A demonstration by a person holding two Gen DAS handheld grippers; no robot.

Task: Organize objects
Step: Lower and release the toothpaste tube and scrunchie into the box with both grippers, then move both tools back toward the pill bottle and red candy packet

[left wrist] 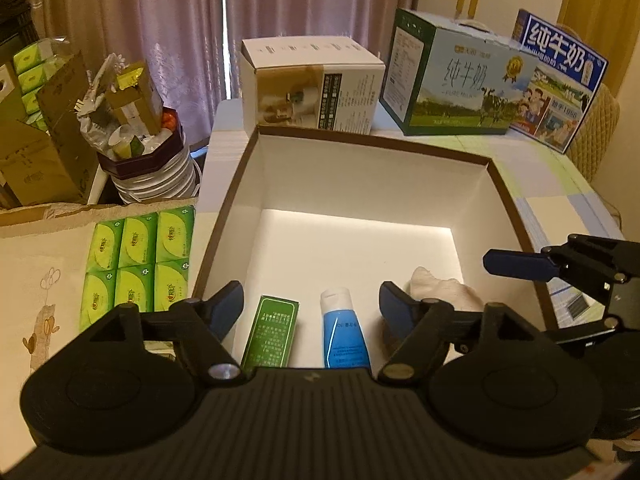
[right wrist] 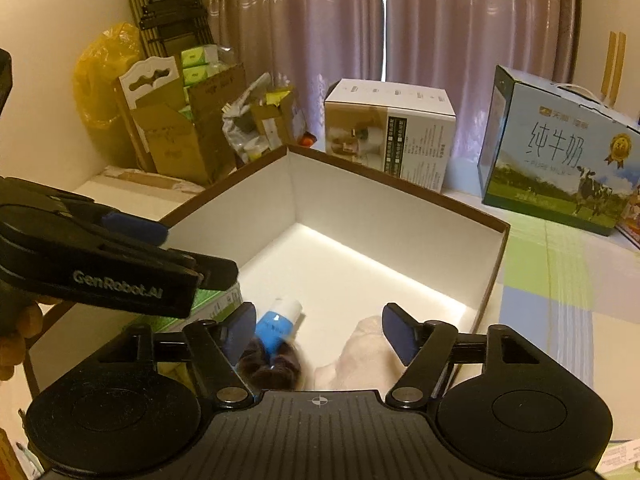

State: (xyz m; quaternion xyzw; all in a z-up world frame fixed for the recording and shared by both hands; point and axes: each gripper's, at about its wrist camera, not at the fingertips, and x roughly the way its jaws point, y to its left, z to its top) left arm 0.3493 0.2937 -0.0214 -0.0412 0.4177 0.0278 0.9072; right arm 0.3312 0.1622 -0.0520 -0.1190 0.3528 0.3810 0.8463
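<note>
A large open box (left wrist: 372,144) with white inside walls and a brown rim stands on the table; it also shows in the right wrist view (right wrist: 400,184). Inside it lie a green carton (left wrist: 272,334), a blue tube with a white cap (left wrist: 344,332) and a pale cloth (left wrist: 444,288). In the right wrist view the blue tube (right wrist: 276,326) lies over a dark brown furry object (right wrist: 272,368), beside the cloth (right wrist: 360,356). My left gripper (left wrist: 312,300) is open and empty above the box's near side. My right gripper (right wrist: 318,330) is open and empty over the same items.
Green tissue packs (left wrist: 136,260) lie left of the box. A white carton (left wrist: 312,88) and milk cartons (left wrist: 456,80) stand behind it. Cardboard boxes and clutter (left wrist: 52,128) stand at the left. The left gripper's body (right wrist: 100,256) crosses the right view.
</note>
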